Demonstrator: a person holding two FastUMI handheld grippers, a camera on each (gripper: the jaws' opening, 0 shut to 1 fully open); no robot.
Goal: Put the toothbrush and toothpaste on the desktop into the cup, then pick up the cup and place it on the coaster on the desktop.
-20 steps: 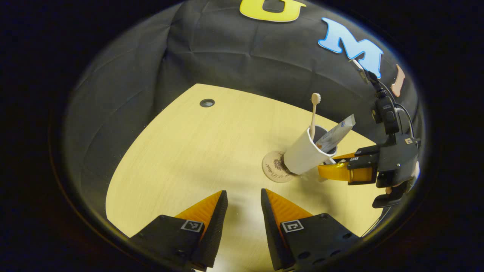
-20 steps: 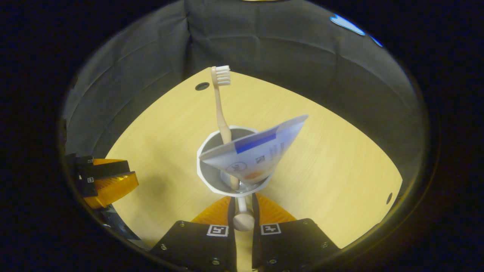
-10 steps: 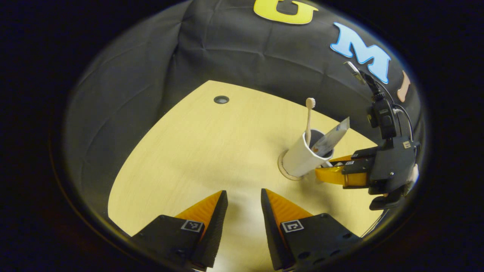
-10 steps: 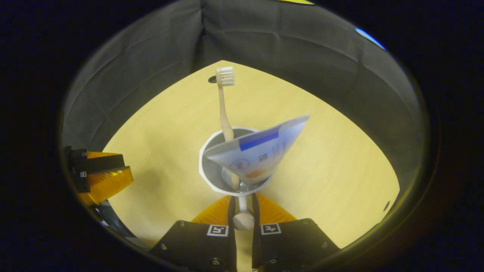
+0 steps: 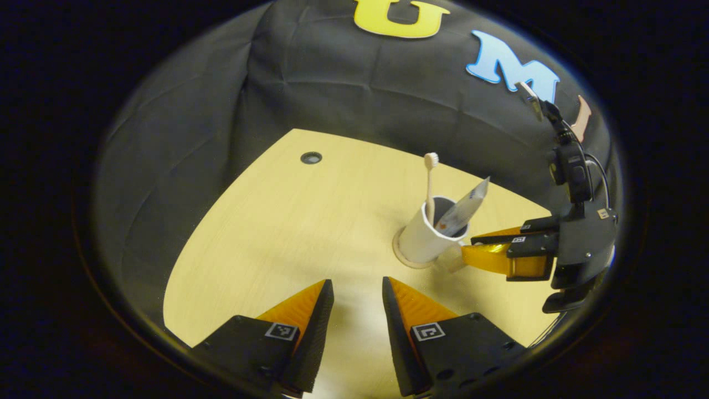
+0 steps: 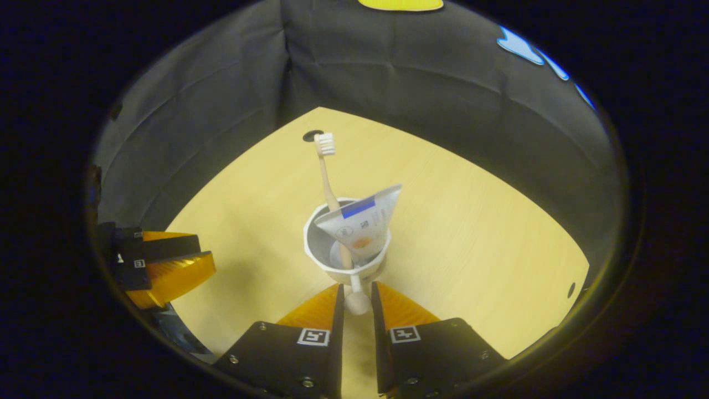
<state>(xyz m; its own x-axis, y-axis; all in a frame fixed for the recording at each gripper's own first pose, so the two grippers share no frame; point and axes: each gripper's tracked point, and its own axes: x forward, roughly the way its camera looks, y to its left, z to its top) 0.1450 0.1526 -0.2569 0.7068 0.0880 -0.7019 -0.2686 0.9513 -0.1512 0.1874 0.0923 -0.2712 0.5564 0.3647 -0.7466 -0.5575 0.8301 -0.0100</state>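
The white cup stands upright on the round wooden coaster toward the desk's right side, holding the beige toothbrush, bristles up, and the pale toothpaste tube, which leans on the rim. The right tool sits just behind the cup, its fingers slightly parted on either side of the cup's small handle knob without pressing it. The left tool hangs spread and empty over the desk's near edge.

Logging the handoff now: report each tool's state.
Left tool: open, holding nothing.
Right tool: tips flank the cup handle; grip cannot be told.
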